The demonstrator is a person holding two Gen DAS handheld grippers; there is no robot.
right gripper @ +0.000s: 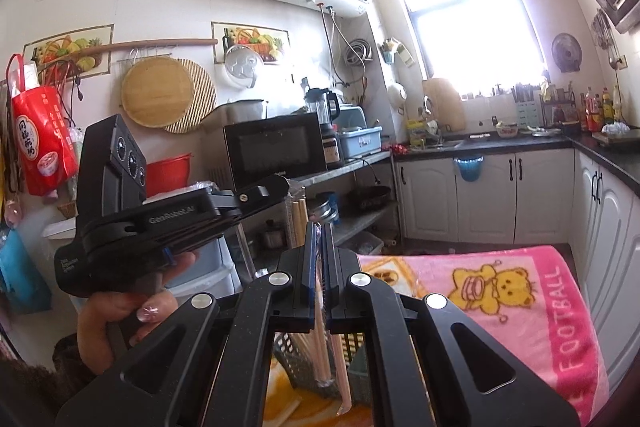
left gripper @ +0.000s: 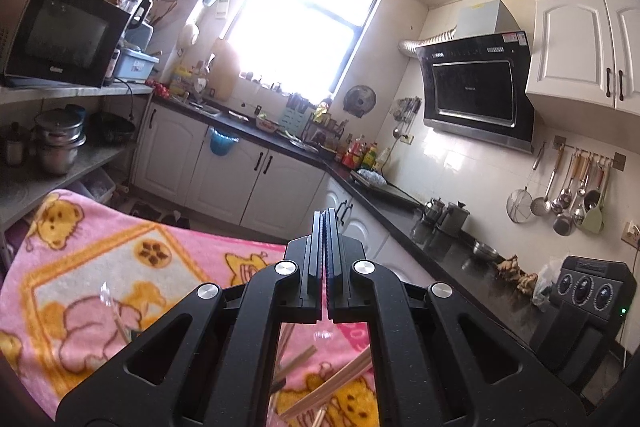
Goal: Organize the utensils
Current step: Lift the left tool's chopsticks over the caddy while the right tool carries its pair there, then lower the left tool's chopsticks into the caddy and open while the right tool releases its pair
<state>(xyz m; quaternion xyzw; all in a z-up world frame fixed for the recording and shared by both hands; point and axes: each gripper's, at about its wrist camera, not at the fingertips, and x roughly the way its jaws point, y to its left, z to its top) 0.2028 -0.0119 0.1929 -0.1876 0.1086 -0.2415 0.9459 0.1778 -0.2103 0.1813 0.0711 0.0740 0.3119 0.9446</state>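
My right gripper (right gripper: 319, 227) is shut on a clear plastic pack of wooden chopsticks (right gripper: 323, 339), which hangs down between its fingers toward a dark mesh utensil basket (right gripper: 296, 359) on the pink cartoon towel (right gripper: 520, 307). My left gripper (left gripper: 326, 217) is shut with its fingers pressed together, raised above the towel (left gripper: 100, 259). It also shows in the right wrist view (right gripper: 276, 191) at the left, held sideways, with a clear pack of chopsticks (right gripper: 298, 219) hanging at its tips. More wrapped chopsticks (left gripper: 332, 383) lie on the towel under the left gripper.
A black countertop (left gripper: 452, 247) with kettles runs along the right wall under hanging ladles (left gripper: 568, 195). A microwave (left gripper: 60, 35) stands on a shelf at the left with pots (left gripper: 60, 143) below. White cabinets (right gripper: 488, 195) and the sink lie under the window.
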